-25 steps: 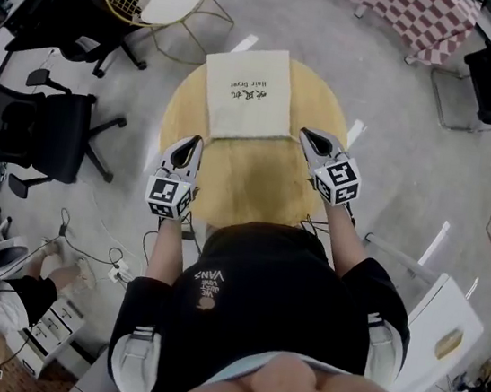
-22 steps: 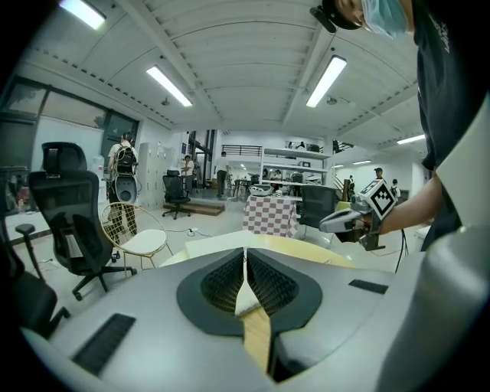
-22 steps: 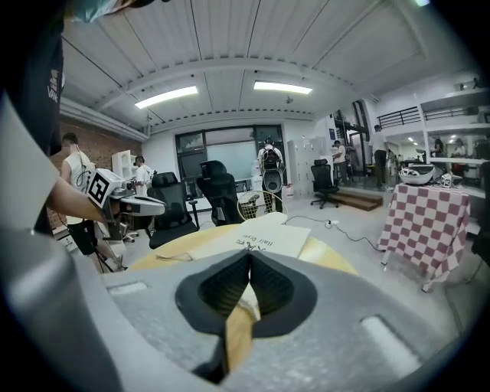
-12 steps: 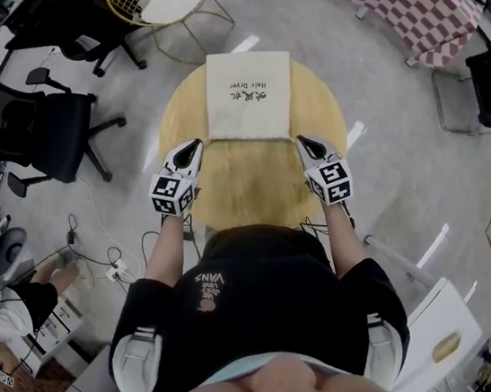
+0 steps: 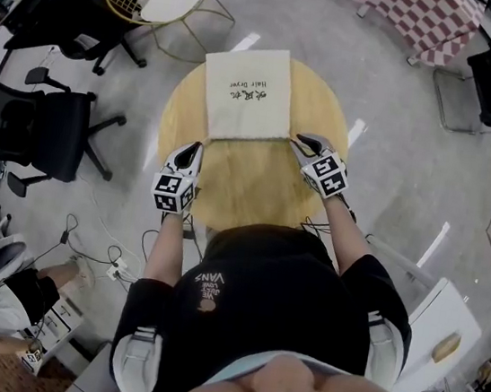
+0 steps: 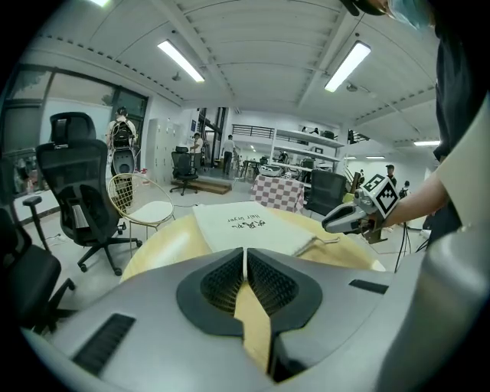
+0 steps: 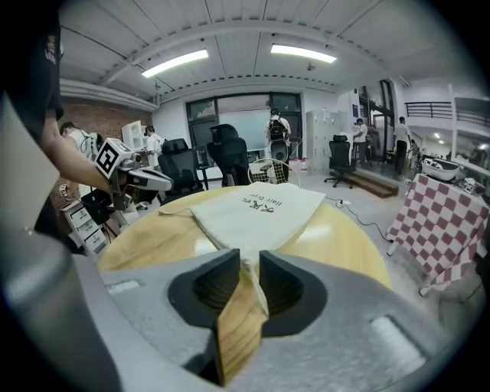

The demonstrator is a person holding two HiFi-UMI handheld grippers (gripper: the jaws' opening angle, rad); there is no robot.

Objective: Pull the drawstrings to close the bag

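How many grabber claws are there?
2: left gripper, shut, near the bag's left corner; right gripper at its right corner, jaws just opened with that corner between them.

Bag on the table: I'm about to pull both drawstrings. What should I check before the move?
1. Bag flat on the table: ok.
2. Right gripper lined up on the bag's near corner: ok. Its jaws have just been opening, and the corner sits between them.
3. Right gripper clamped: not ok, jaws apart.
4. Left gripper shut: ok.
5. Left gripper holding its drawstring: cannot tell.
6. Bag mouth gathered: not ok, the near edge lies straight.
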